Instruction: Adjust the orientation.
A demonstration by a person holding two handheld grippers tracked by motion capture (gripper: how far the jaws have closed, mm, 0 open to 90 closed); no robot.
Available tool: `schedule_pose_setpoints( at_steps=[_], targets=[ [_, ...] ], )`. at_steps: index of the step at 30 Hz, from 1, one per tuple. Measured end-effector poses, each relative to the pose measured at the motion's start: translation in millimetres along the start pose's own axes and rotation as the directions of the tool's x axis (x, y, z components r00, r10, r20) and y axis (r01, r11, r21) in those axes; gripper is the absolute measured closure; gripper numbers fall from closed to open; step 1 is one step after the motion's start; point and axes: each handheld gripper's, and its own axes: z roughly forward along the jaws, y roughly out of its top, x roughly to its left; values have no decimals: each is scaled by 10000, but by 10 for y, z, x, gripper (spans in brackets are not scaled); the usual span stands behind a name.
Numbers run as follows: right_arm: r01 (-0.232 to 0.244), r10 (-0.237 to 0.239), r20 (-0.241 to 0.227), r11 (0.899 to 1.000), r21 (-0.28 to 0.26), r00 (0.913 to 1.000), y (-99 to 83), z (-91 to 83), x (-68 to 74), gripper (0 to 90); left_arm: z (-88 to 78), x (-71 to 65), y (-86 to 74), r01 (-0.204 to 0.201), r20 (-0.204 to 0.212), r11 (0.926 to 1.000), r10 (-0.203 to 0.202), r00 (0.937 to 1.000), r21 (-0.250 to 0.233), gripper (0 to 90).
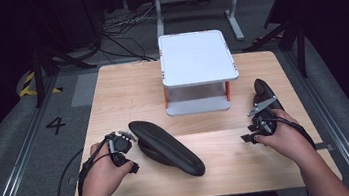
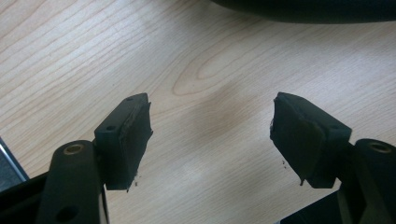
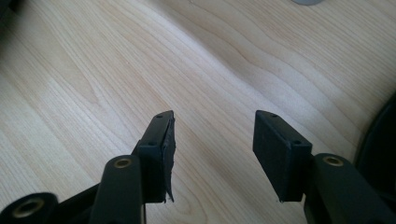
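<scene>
Black oblong padded armrest (image 1: 167,148) is lying diagonally just right of the left gripper (image 1: 127,135), whose jaws are gaping wide and holding nothing, well nearer than the right gripper (image 1: 249,137).

High view looks down on the table (image 1: 110,85); gripper views hover close above it

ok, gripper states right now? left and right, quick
Left gripper: open, nothing between the jaws, just bare table below.
Right gripper: open, nothing held, over bare table.
</scene>
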Motion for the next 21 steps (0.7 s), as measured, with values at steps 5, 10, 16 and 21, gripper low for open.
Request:
schedule_pose_setpoints(
  at_steps=[5, 10, 16, 21],
  targets=[
    [-37, 38, 65, 9999, -138, 10000, 17, 19, 26, 410, -23, -8, -15, 129, -14, 9997, -129, 9999, -189, 282],
    [-321, 308, -216, 9974, -638, 9993, 56, 7, 50, 388, -35, -8, -53, 282, 246, 9988, -272, 9993, -399, 274],
    [-398, 348, -472, 9933, -1088, 9983, 108, 6, 116, 376, -46, -9, -56, 155, 723, 9966, -97, 9973, -806, 318],
    [-406, 344, -662, 9948, -938, 9972, 102, 51, 137, 377, 58, -50, 8, -39, 1126, 9976, 116, 9936, -685, 567]
  ],
)
